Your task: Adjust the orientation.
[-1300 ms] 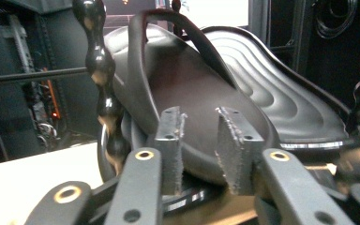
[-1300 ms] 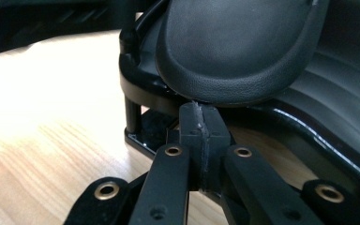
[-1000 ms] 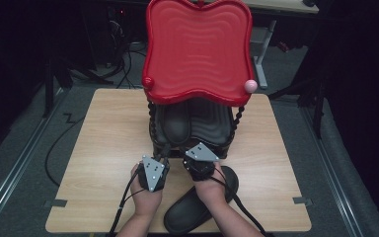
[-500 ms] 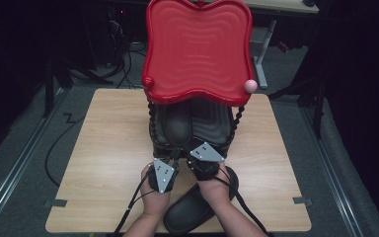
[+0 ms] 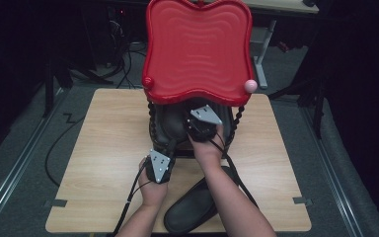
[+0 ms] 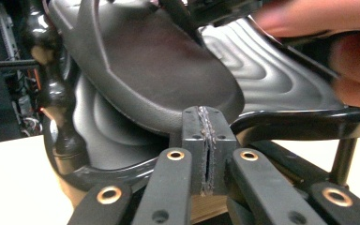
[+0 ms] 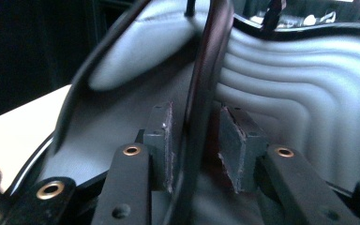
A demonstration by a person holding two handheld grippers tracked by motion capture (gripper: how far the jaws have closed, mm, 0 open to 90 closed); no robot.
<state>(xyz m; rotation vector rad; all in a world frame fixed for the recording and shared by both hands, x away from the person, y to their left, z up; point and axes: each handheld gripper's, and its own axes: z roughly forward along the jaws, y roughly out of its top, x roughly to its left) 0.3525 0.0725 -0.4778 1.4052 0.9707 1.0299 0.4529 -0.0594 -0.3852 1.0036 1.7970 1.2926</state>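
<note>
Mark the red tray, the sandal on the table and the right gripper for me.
red tray [image 5: 197,47], high view, middle of its ribbed top.
sandal [image 5: 192,210], high view, middle of its sole.
right gripper [image 7: 196,140], right gripper view, between its pads.

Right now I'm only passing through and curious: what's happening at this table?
A person is loading black sandals onto a two-tier rack with a red top tray. The right gripper, jaws just opening, straddles the strap of a sandal on the lower shelf. The left gripper is shut at the rack's front edge. Another sandal lies on the table.

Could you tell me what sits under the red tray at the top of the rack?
A black tray holding a dark sandal, with the right gripper reaching in. The red tray covers its back.
</note>
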